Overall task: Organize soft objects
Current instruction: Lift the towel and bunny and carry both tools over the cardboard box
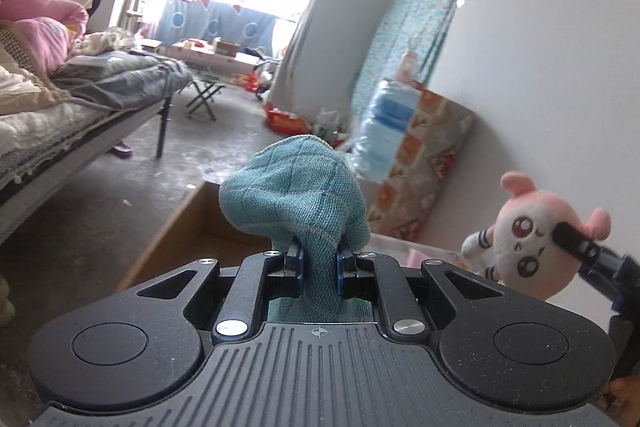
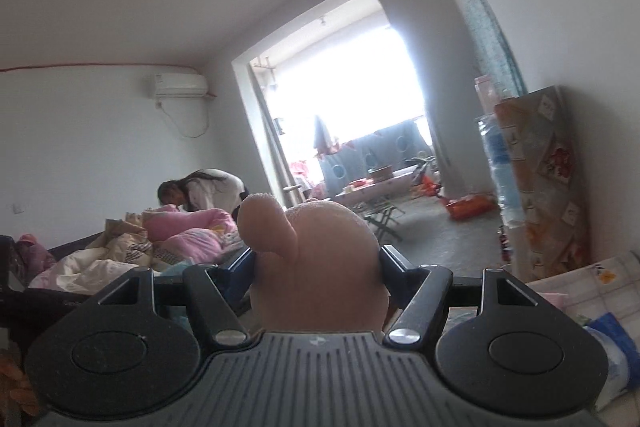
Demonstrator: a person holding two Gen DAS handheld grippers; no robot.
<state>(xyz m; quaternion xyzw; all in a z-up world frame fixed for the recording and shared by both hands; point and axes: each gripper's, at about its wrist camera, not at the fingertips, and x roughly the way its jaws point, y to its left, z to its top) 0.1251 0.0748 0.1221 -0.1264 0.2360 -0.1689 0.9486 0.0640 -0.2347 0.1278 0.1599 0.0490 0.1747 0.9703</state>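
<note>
Behind your grippers lies a bedroom with a bed (image 1: 80,107) at far left. Your left gripper (image 1: 319,259) clenches a teal waffle-weave cloth (image 1: 292,191), bunched above a cardboard box (image 1: 176,227). Your right gripper (image 2: 318,259) grasps a round pink-and-white plush toy (image 1: 536,243).

No lettering, brand name or number can be read in either view. The air conditioner (image 2: 181,85) on the far wall carries a small mark at its upper left corner, too blurred to make out. The blue-and-white plastic-wrapped pack (image 1: 383,131) leaning by the patterned board shows printed blue panels, but no words resolve. The only clear sign is a small crosshair symbol (image 1: 319,332) moulded into the ribbed black housing behind the tongs.
</note>
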